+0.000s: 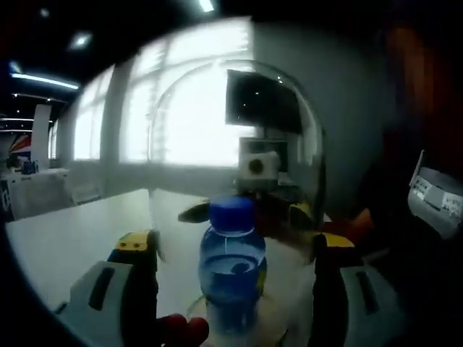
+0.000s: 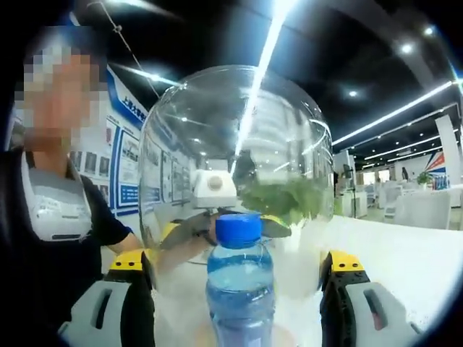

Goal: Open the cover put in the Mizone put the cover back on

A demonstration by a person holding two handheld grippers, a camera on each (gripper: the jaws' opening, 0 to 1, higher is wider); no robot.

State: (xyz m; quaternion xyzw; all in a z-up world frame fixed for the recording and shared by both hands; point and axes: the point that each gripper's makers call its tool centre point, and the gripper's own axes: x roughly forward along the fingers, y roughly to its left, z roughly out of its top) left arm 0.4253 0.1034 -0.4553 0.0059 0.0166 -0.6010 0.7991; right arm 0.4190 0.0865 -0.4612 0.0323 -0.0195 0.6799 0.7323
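Yellow-tipped grey jaws, left gripper [image 1: 231,289]: spread wide, gripping nothing; the two jaws rise either side of the bottle without touching it.
Yellow-tipped grey jaws, right gripper [image 2: 239,296]: likewise spread wide and empty, one jaw on each side of the same bottle.
Mizone bottle [image 1: 231,278]: clear plastic with blue liquid and a blue screw cap [image 1: 232,215]; it stands upright on a round base plate [image 1: 271,318] on the desk, midway between both pairs of jaws.
Cover [image 2: 235,170]: a clear dome, glass or hard plastic, seen around and behind the bottle in the right gripper view; the bottle appears to stand under it, though whether its rim is seated on the plate cannot be told.
Opposite gripper: each view shows the other gripper beyond the bottle, through the dome, jaws parted and pointing toward the camera.
Desk [image 1: 65,238]: pale, flat top carrying plate, bottle and dome.
Person [image 2: 58,210]: dark top with a white badge, at the left of the right gripper view.
Surroundings: bright windows [image 1: 181,108] behind the dome; ceiling light strips [image 2: 264,58] overhead.
Task state (judged): bottle placed; the cover looks at or near its final seat.
Handling, cover (judged): rigid, smooth, slippery, probably fragile and light; best held low on opposite walls near the rim, one gripper each side, with gentle even pressure.
Handling, bottle (judged): full, so fairly heavy and stable; its walls yield slightly; hold at mid-body below the cap.
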